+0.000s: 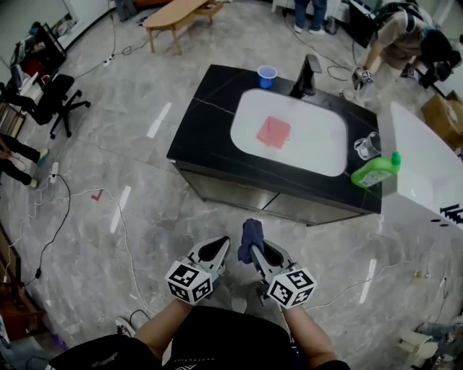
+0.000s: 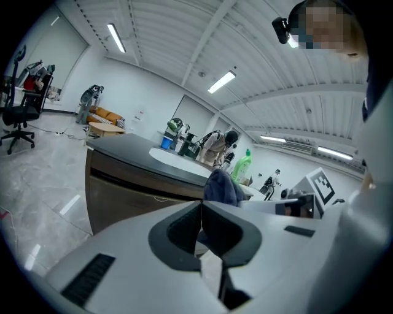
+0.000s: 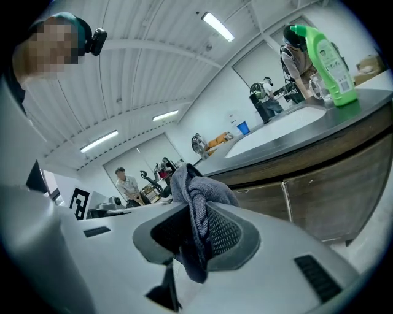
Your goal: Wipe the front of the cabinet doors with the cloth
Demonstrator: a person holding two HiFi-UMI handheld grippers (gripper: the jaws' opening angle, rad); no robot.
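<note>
Nearest, low in front of the body: right gripper [image 1: 255, 253], jaws clamped on a dark blue cloth [image 1: 250, 235], a fold bunched above the tips and a tail hanging between the pads in the right gripper view [image 3: 191, 184]. Just beside it, left gripper [image 1: 219, 246], jaws pressed together with nothing between them.

Both well apart from the cabinet doors [image 1: 235, 194], with a bare stretch of grey marbled floor [image 1: 181, 224] in between. Cables [image 1: 54, 233] looping over the floor to the left, white tape strips [image 1: 119, 208] nearer the cabinet's left corner.

Doors brown and flat, set back under the overhanging edge of a black countertop [image 1: 210, 108]; a vertical seam between two doors plain in the right gripper view [image 3: 319, 202].

On top, a white basin [image 1: 311, 155] with a pink square [image 1: 273, 132] lying in it. At the right end, a green bottle [image 1: 376, 170] on its side beside a clear jug [image 1: 367, 146]; bottle label too small to read. At the far edge, a blue cup [image 1: 267, 75] and a black faucet [image 1: 307, 76].

Close against the right end, a white table [image 1: 419, 166], narrowing the room on that side. Wider floor on the left, out to an office chair [image 1: 51, 101]. Farthest, a wooden bench [image 1: 177, 18] and a person [image 1: 401, 36] bending over. Only square black-and-white markers on the gripper cubes; no legible writing.
</note>
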